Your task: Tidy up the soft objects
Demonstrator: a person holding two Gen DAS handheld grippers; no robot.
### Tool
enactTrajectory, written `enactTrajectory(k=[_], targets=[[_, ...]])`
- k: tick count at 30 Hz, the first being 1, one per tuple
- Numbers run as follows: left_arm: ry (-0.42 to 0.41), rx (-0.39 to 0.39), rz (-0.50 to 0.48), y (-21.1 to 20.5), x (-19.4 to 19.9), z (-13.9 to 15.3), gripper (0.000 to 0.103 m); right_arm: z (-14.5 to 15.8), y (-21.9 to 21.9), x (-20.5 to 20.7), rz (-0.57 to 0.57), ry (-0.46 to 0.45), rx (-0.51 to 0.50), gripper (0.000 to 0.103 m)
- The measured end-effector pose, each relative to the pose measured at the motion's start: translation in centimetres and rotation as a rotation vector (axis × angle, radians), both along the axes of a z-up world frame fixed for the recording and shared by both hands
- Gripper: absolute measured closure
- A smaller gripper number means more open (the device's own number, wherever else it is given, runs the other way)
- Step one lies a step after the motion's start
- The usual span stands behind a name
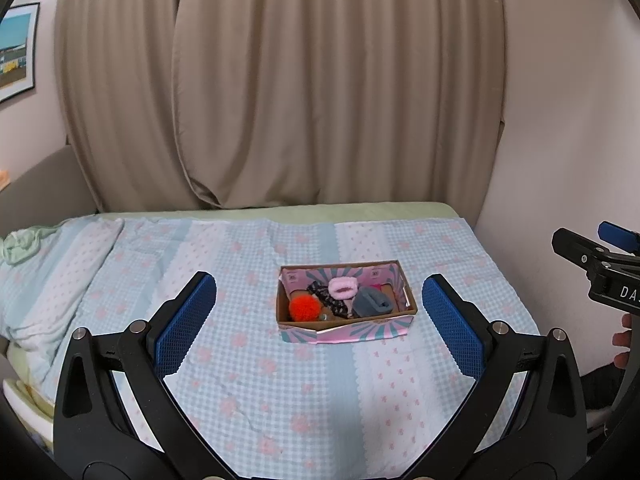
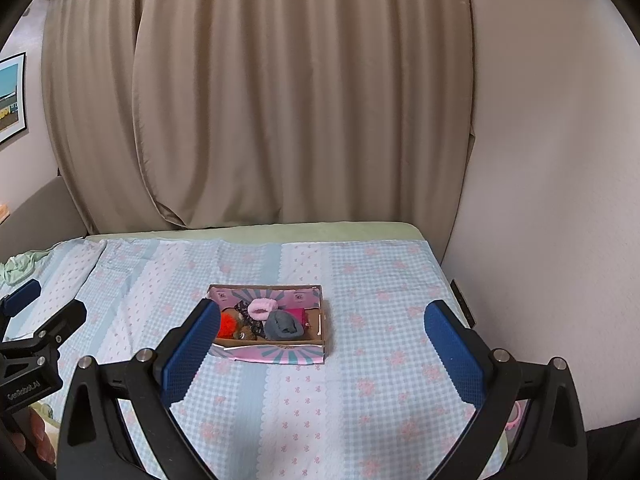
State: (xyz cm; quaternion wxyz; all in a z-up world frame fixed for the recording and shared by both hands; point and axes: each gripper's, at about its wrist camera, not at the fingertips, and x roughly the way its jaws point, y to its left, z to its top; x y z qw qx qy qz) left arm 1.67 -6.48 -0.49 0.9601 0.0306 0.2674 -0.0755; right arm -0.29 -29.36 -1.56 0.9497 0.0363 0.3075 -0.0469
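The left hand-held gripper (image 1: 320,324) hangs over the near part of the bed (image 1: 248,380) with its blue pads (image 1: 186,320) spread wide and nothing between them. The right hand-held gripper (image 2: 320,344) is just as wide open and empty; in its own view its left pad overlaps the box's near left corner, though whether it touches cannot be told. Bare checked bedspread (image 2: 360,400) lies all around, with open room on every side of the box.

The cardboard box (image 1: 348,330) sits near the middle of the bed, well clear of the edges. Inside, from left to right, lie an orange pom-pom (image 1: 302,307), a dark patterned scrunchie (image 1: 326,298), a pink fluffy scrunchie (image 1: 343,287) toward the back, and a grey rolled sock (image 1: 372,301). A magenta item (image 2: 297,314) shows behind the sock.

On the gripper bodies, "GenRobot.AI" reads on the left one in the right wrist view; "DA" is cut off on the right one.

Beyond, the bed's right edge meets a plain wall (image 2: 540,200), and beige curtains (image 1: 300,80) hang behind its far edge. A framed picture (image 1: 16,50) hangs far left.
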Motion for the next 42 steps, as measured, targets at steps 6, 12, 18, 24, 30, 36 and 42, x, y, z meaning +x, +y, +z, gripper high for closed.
enactTrajectory(k=[6, 12, 18, 24, 30, 36, 42], targets=[[-0.003, 0.006, 0.000, -0.2, 0.3, -0.1, 0.000, 0.1, -0.4, 0.3, -0.001, 0.001, 0.004, 0.001], [-0.004, 0.008, -0.002, -0.4, 0.5, -0.2, 0.000, 0.1, -0.2, 0.3, -0.002, 0.000, 0.006, 0.001], [-0.019, 0.022, 0.001, -1.0, 0.7, -0.3, 0.000, 0.2, -0.4, 0.7, -0.004, -0.007, 0.007, 0.001], [-0.023, 0.027, 0.002, -1.3, 0.7, -0.4, 0.000, 0.0, -0.5, 1.0, -0.003, -0.007, 0.013, 0.001], [-0.051, 0.042, 0.005, -2.0, 0.5, -0.3, 0.000, -0.1, -0.5, 1.2, -0.004, -0.006, 0.015, 0.001], [-0.068, 0.034, 0.015, -2.1, 0.6, -0.2, 0.000, -0.2, -0.5, 1.6, 0.000, -0.008, 0.016, 0.001], [-0.054, 0.005, 0.024, -1.5, 1.1, -0.5, 0.000, -0.5, -0.5, 2.0, 0.004, 0.003, 0.025, 0.001]])
